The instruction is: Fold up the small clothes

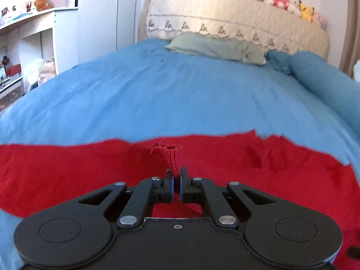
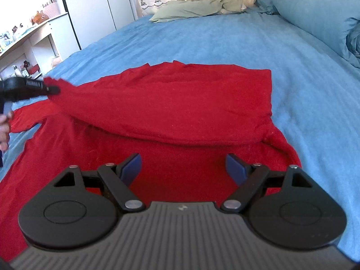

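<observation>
1. Left hand-held gripper point(image 1: 176, 175) pinching a bunched fold of the red knit garment point(image 1: 90, 171), jaws drawn nearly together around the fabric, ribbed cloth poking up just beyond the fingertips.
2. Seen from the right wrist view as a dark shape at the far left point(image 2: 52, 89), lifting one edge of the red knit garment point(image 2: 171, 103) clear of the bed, a flap draping across the layer beneath.
3. Right hand-held gripper point(image 2: 183, 167) hovering low over the near part of the garment, jaws spread wide, blue pads point(image 2: 131, 168) showing, gripping nothing.
4. Garment lying spread across the near end of the blue bedsheet point(image 2: 225, 42), its right edge folded into a straight line, a narrow strip, possibly a sleeve, trailing off at the left.
5. Resting at the head of the bed: a pale green pillow point(image 1: 213, 46) and a rolled blue duvet point(image 2: 315, 20) along the right side.
6. Lining the top of the cream quilted headboard point(image 1: 225, 13): a row of plush toys point(image 1: 285, 2).
7. Standing to the left of the bed: white shelves point(image 1: 29, 42) crowded with small items.
</observation>
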`<state>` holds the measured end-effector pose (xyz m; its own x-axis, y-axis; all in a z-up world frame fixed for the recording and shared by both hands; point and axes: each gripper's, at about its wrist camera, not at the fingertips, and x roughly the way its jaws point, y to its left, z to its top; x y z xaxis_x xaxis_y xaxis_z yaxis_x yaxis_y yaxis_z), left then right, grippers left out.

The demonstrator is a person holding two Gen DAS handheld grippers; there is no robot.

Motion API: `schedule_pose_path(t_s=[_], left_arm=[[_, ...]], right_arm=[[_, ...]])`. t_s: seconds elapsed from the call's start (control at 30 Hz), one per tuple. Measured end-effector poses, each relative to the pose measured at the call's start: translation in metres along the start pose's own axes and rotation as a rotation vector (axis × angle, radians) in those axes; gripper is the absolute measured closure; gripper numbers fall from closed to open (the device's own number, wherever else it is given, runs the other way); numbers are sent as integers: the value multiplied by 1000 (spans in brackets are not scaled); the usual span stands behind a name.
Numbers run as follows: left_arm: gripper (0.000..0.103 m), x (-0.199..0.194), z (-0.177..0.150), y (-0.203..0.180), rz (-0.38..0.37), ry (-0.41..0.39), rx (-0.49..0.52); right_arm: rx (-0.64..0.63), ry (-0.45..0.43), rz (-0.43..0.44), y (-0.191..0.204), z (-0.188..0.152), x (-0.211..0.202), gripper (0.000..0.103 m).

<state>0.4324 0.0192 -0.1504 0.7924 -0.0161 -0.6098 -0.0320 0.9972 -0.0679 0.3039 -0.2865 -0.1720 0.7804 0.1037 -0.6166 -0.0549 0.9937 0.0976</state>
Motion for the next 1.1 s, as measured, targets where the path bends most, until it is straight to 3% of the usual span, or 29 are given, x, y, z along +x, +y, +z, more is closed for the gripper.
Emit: schedule_pose_path(t_s=[0.07, 0.13, 0.17, 0.2, 0.23, 0.3, 0.47, 0.63, 0.73, 0.83, 0.93, 1.03, 1.1], left_arm=[[97, 5, -5, 2, 1, 29, 0], [82, 0, -4, 2, 5, 41, -10], [70, -6, -3, 3, 8, 32, -16], [40, -18, -5, 6, 6, 11, -13], [21, -28, -6, 4, 0, -20, 1], [12, -44, -6, 0, -25, -82, 57], [11, -54, -10, -25, -83, -89, 184], [11, -53, -20, -45, -125, -65, 204], [11, -54, -25, -53, -138, -65, 226], [11, -50, -29, -61, -126, -63, 248], [11, -43, -32, -59, -122, -41, 236], [11, -40, -35, -56, -110, -25, 231], [11, -40, -34, -55, -112, -33, 228]], right_arm=[[-12, 0, -5, 3, 2, 0, 5], [-33, -13, -20, 3, 5, -4, 5], [-44, -29, -37, 4, 6, -7, 5], [-60, -46, -58, 3, 8, -11, 5], [-76, -59, -82, 1, 10, -14, 5], [-135, -81, -174, -2, 10, -20, 5], [-242, -57, -358, -11, -3, -11, 6], [-294, -83, -480, -16, -12, 9, 6], [-287, -107, -535, -26, -10, 20, 7], [-202, -118, -581, -48, -7, 17, 7], [-130, -113, -575, -66, -15, 8, 6], [-190, -109, -577, -65, -20, 6, 6], [-221, -114, -519, -56, -16, -3, 5]])
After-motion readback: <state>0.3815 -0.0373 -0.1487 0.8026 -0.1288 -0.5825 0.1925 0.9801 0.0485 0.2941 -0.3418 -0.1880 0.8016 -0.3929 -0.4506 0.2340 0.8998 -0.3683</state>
